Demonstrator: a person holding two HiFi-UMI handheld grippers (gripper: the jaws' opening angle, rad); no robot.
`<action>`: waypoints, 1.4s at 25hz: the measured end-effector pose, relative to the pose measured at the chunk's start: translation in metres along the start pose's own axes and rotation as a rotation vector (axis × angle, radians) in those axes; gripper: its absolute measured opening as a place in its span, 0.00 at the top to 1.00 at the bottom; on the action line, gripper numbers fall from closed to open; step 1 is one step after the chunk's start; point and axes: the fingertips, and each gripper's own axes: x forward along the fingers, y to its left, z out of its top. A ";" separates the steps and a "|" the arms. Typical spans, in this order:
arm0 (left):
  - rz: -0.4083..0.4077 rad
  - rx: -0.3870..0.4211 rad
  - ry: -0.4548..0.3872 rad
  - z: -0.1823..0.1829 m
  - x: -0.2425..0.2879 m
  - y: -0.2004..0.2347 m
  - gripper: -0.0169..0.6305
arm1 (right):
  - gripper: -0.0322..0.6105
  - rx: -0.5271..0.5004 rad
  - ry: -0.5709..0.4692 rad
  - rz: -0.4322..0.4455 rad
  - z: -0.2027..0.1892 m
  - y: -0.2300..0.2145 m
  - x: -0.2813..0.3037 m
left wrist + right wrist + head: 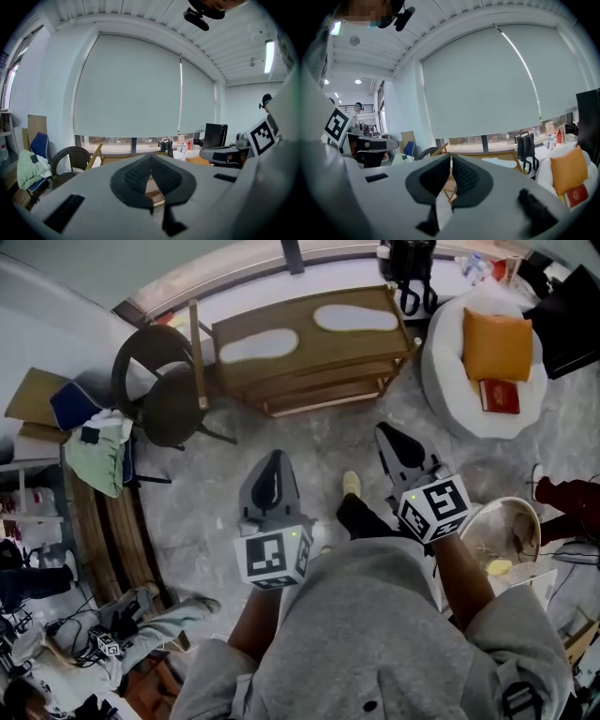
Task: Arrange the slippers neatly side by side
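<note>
Over on the far rack (309, 367) two white slippers (258, 345) lie apart, probably light and floppy, best pinched at an edge; my left gripper (274, 463) and right gripper (389, 435) are closed, empty.

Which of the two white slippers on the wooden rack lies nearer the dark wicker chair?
The left slipper, at the rack end beside the chair; the other slipper lies toward the white beanbag.

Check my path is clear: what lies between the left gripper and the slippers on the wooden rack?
Head view: only bare grey floor from the left gripper to the wooden rack, whose top holds the slippers.
</note>
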 end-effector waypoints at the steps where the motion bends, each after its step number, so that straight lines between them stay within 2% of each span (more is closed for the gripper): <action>1: 0.005 0.000 0.002 0.001 0.006 0.000 0.95 | 0.90 0.001 -0.001 0.004 0.002 -0.005 0.005; 16: 0.036 0.018 0.010 0.031 0.082 -0.014 0.95 | 0.90 0.025 -0.014 0.049 0.032 -0.072 0.055; 25: 0.044 0.025 0.007 0.037 0.096 -0.018 0.95 | 0.90 0.022 -0.030 0.052 0.041 -0.089 0.065; 35: 0.058 0.010 0.024 0.033 0.108 0.000 0.95 | 0.90 -0.001 -0.001 0.040 0.039 -0.094 0.079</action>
